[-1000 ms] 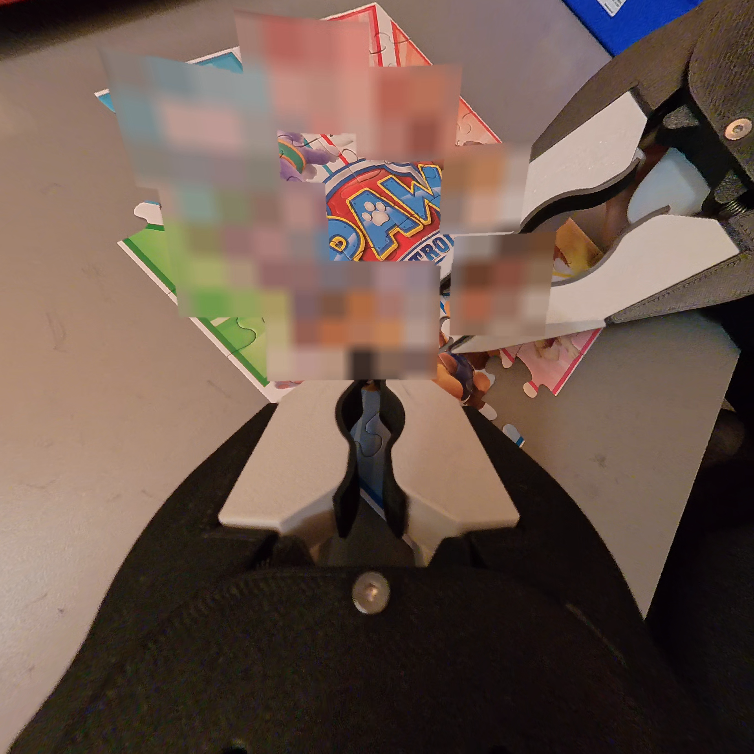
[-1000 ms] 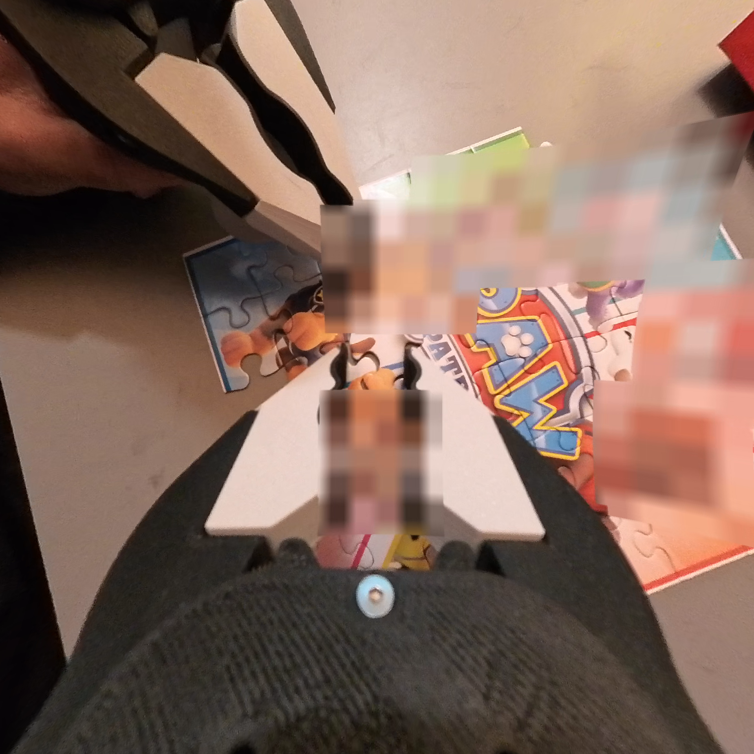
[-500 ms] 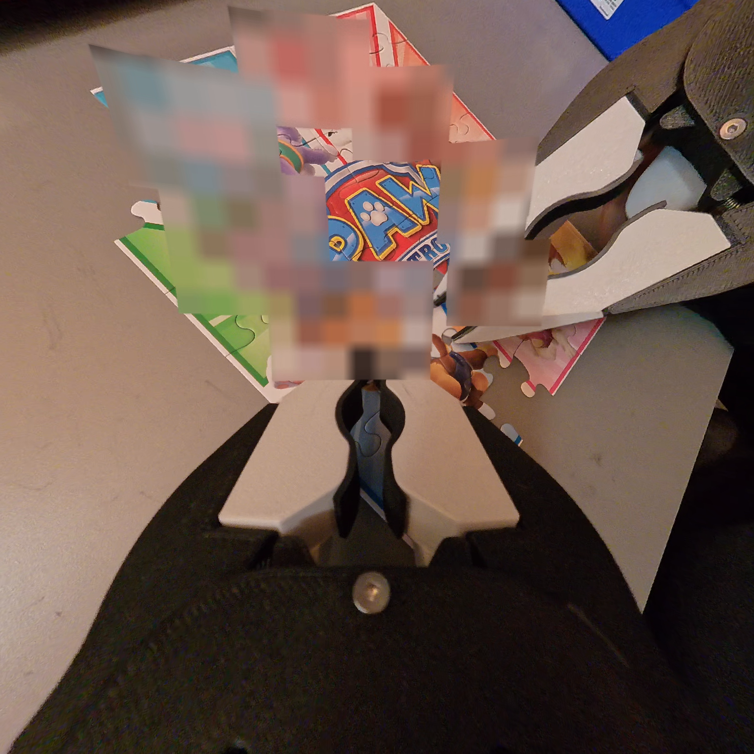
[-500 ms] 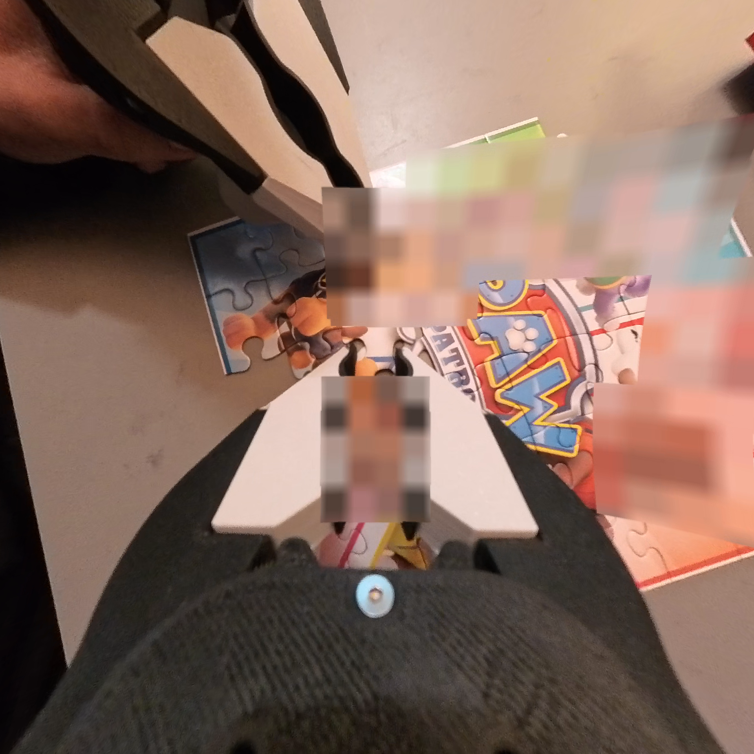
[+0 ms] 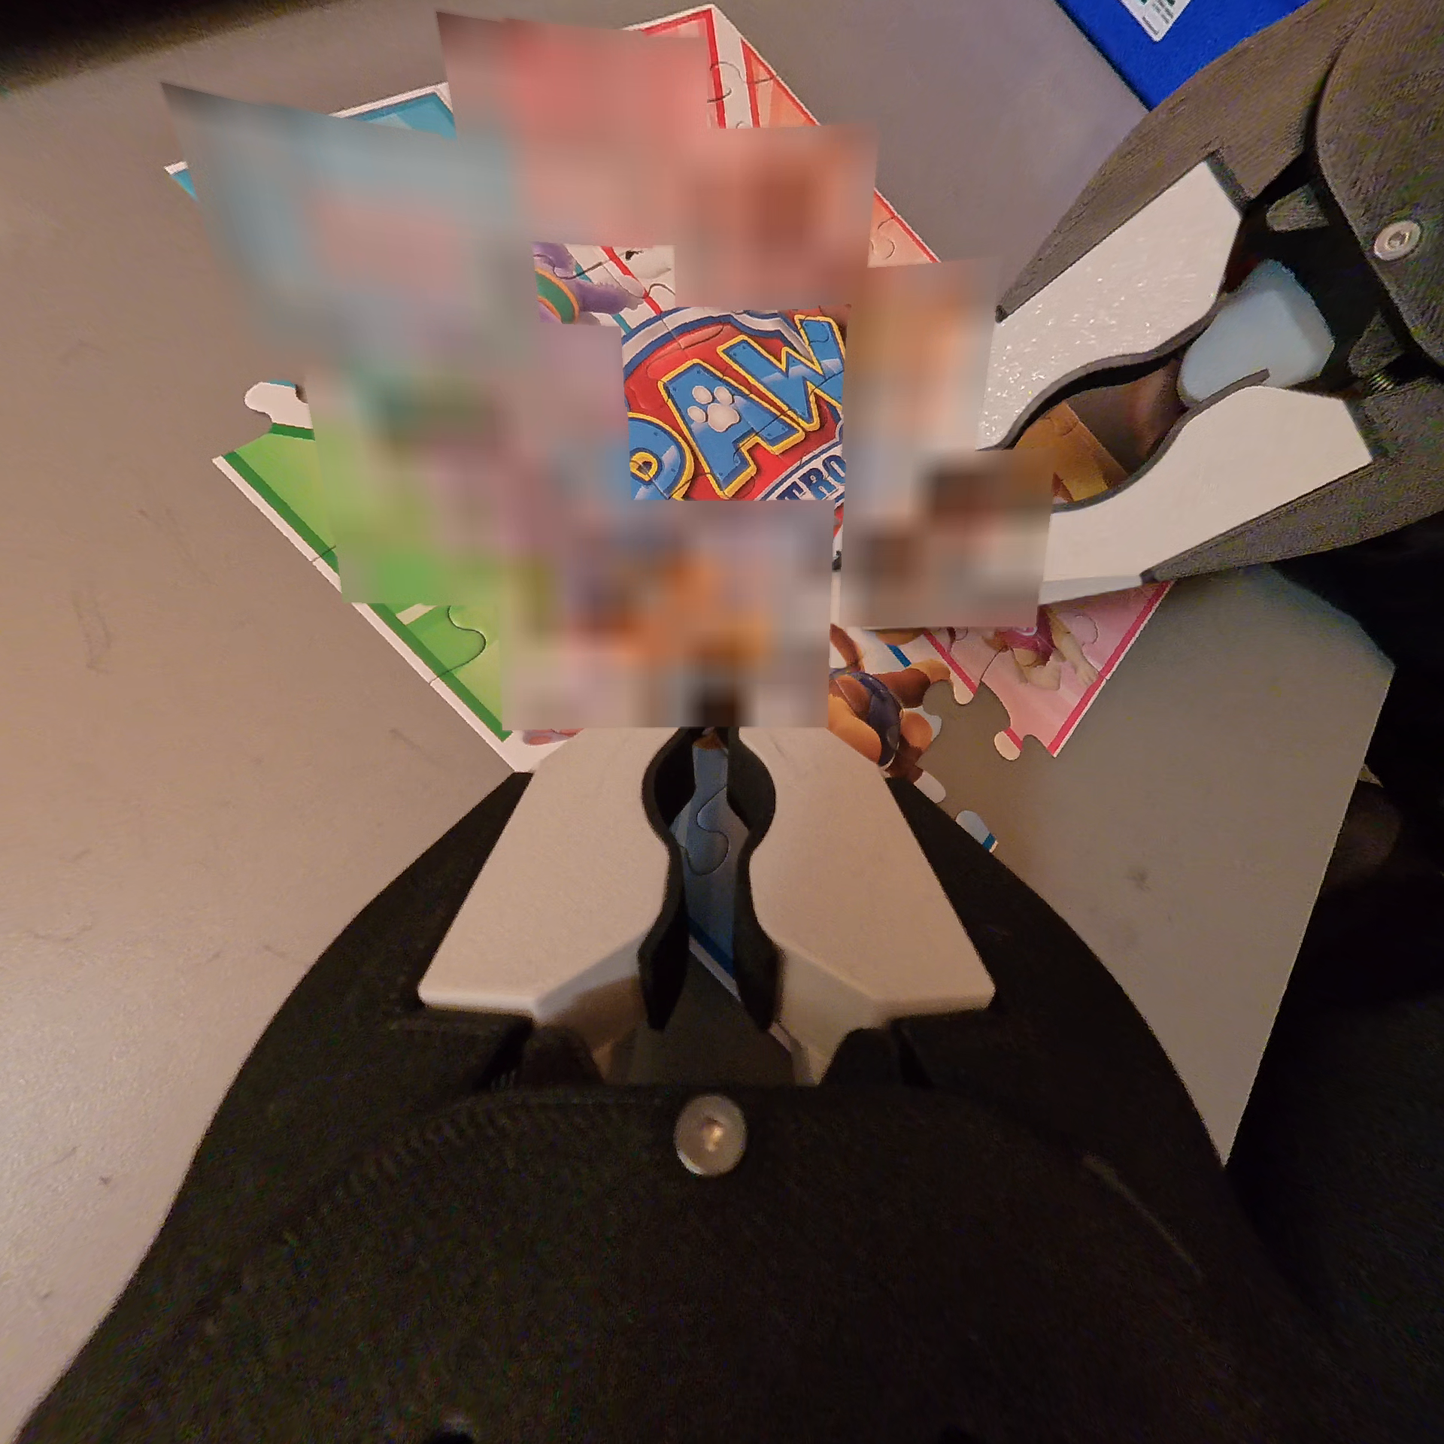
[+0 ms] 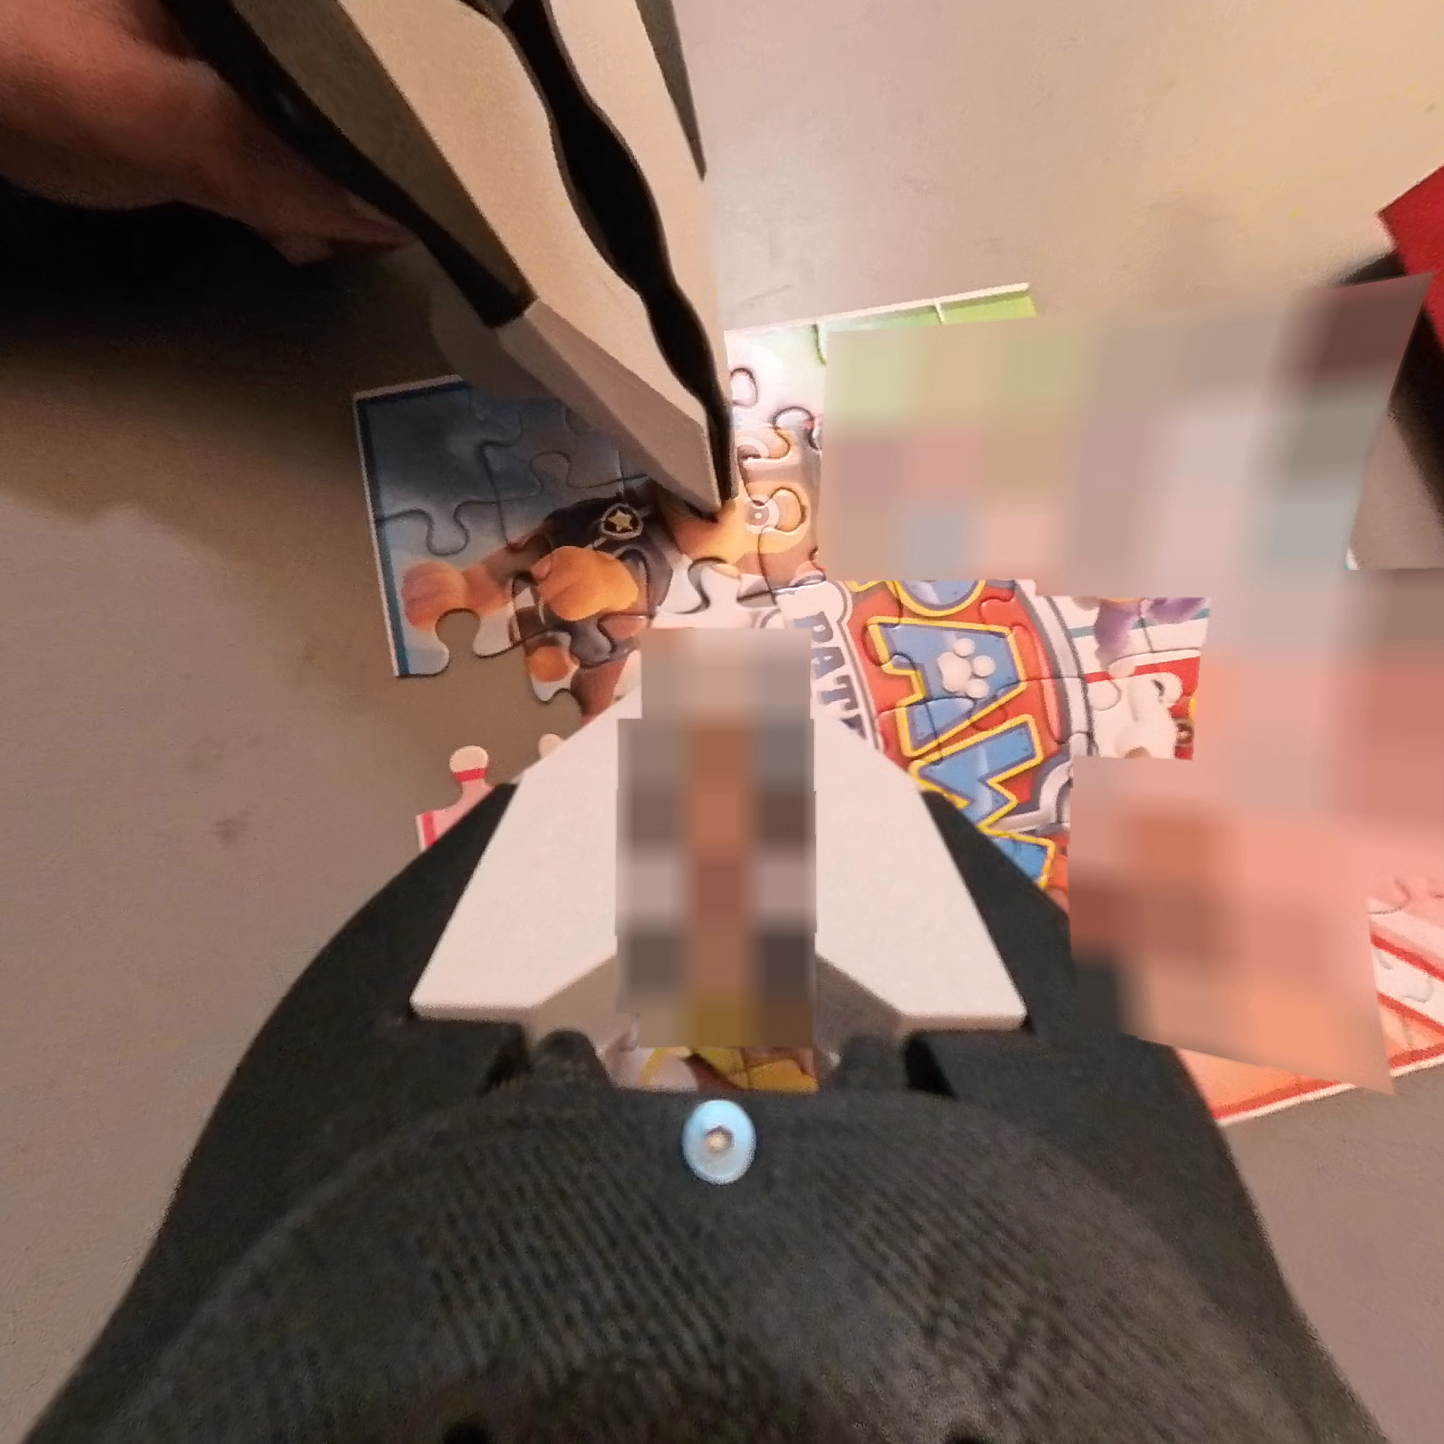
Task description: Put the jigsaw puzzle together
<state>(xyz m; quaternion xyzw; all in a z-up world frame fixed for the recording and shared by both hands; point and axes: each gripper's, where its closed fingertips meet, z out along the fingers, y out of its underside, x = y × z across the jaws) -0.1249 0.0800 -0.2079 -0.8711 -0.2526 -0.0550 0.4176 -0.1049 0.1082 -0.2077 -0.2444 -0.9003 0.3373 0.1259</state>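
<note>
The jigsaw puzzle [image 5: 734, 406] lay flat on the grey table [image 5: 156, 781], largely assembled, its pink corner [image 5: 1086, 672] close to the table's near edge [image 5: 1289, 859] and with a gap beside it where pieces were missing. My left gripper [image 6: 723, 500] had its fingers drawn together, nothing between them, and their tip rested on the puzzle beside the blue corner section [image 6: 437, 500]. The right gripper [image 5: 1016, 516] came in low from the side over the pink corner, its fingers a little apart. Blurred patches covered its tips, so I could not tell whether it held a piece. I judged the card pieces light, thin and stiff, but the joined sheet weak at the seams and prone to slide on the smooth top. A piece looked best taken by its exposed edge or a protruding tab, near the gap. Bare table lay open to the left, while a blue object [image 5: 1133, 47] and a red one [image 6: 1414, 226] sat beyond the far corners.
</note>
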